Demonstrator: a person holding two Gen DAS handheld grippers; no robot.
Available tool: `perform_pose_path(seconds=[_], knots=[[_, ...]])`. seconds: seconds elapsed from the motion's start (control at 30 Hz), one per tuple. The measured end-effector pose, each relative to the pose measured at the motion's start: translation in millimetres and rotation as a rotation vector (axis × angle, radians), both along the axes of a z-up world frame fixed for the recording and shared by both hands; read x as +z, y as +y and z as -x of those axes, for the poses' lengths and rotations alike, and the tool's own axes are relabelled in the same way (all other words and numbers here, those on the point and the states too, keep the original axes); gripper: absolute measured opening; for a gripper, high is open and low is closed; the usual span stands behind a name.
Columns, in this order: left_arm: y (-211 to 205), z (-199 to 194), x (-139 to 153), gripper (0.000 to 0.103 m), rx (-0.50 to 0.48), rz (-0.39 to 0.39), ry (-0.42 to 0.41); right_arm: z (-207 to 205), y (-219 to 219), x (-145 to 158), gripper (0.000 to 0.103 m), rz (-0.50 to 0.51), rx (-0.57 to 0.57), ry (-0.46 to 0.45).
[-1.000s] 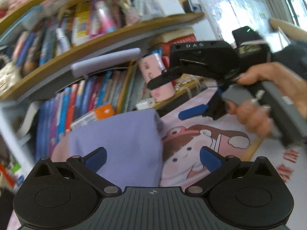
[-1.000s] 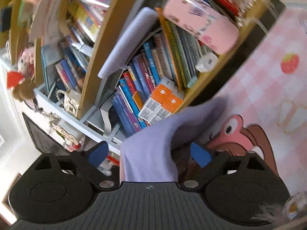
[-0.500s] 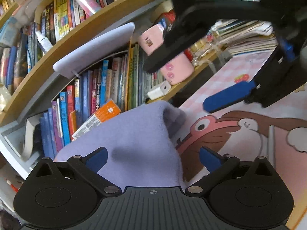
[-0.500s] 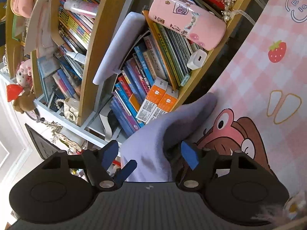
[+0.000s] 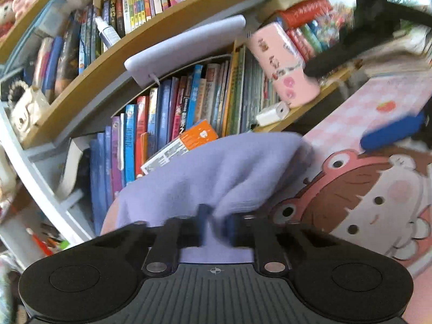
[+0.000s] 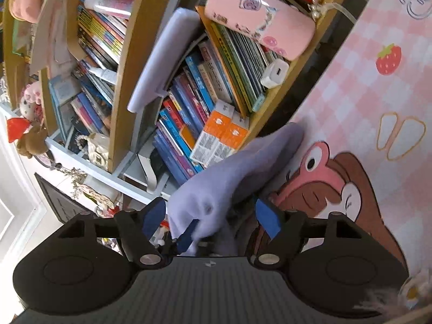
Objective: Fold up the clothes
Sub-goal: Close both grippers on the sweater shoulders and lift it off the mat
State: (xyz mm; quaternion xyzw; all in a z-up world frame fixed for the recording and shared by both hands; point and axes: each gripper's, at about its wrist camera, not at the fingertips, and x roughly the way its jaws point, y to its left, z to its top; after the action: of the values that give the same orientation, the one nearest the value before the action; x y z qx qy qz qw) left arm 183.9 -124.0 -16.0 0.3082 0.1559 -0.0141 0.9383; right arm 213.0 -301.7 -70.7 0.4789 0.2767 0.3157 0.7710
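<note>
From the left wrist, the left gripper point(image 5: 214, 222) has just been closing and now pinches a fold of the lilac cloth point(image 5: 216, 170) between its blue pads at 6 o'clock. The cloth bunches from the pads toward 12 o'clock, lying on the pink cartoon mat point(image 5: 372, 189) that fills the 3 o'clock side. Behind the cloth, from 9 to 1 o'clock, stands a bookshelf point(image 5: 89, 75) with a pink case point(image 5: 283, 64) propped on the books. The right gripper's blue pad point(image 5: 391, 131) shows blurred at 3 o'clock. From the right wrist, the right gripper point(image 6: 209, 216) stands spread, its jaws having just been opening a little; the cloth point(image 6: 229, 175) lies between the pads without being squeezed. Mat point(image 6: 378, 108) at 2 o'clock, bookshelf point(image 6: 127, 62) at 11, case point(image 6: 259, 16) at 1.
</note>
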Motion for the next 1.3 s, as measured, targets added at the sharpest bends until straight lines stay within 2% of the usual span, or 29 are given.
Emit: perform_pose_path(seconds=[0.07,0.13,0.27,0.4,0.43,0.53,0.67,0.77,0.83,0.87,0.93,1.03,1.1,1.17,1.23,1.3], knots=[[6,15,9,0.009,-0.065,0.015,0.009,2,10,1,0.079,0.008,0.037,0.019],[8,32,17,0.009,-0.114,-0.002,0.006,4,19,2,0.085,0.014,0.065,0.028],[16,47,30,0.007,-0.15,0.0,0.017,9,30,3,0.085,0.003,0.089,0.026],[24,70,44,0.006,-0.204,0.087,0.031,10,29,-2,0.085,-0.057,0.092,0.043],[23,79,44,0.006,-0.223,0.089,0.03,10,29,-3,0.085,-0.072,0.093,0.049],[23,98,45,0.005,-0.264,0.1,0.041,6,30,-6,0.085,-0.059,0.097,0.077],[30,119,57,0.005,-0.307,0.198,0.071,4,27,-9,0.083,-0.025,0.067,0.109],[34,136,63,0.006,-0.335,0.223,0.091,1,20,-14,0.072,-0.02,0.033,0.135],[37,137,57,0.009,-0.308,0.19,0.115,-1,16,-16,0.039,-0.009,0.013,0.139],[37,136,49,0.013,-0.276,0.157,0.129,-1,15,-16,0.033,-0.003,0.007,0.138],[37,133,33,0.013,-0.218,0.087,0.159,-3,13,-17,0.02,0.006,0.0,0.133],[33,130,6,0.014,-0.186,-0.051,0.164,-2,12,-17,0.015,0.005,0.01,0.098],[33,126,-5,0.01,-0.181,-0.095,0.173,0,12,-13,0.014,-0.003,0.019,0.062],[35,124,-4,0.006,-0.188,-0.073,0.183,2,11,-8,0.013,-0.017,0.027,0.027],[35,128,5,0.005,-0.221,-0.015,0.188,6,6,0,0.012,-0.05,0.024,-0.015],[34,136,24,0.004,-0.324,0.101,0.212,11,-5,15,0.012,-0.093,0.007,-0.078]])
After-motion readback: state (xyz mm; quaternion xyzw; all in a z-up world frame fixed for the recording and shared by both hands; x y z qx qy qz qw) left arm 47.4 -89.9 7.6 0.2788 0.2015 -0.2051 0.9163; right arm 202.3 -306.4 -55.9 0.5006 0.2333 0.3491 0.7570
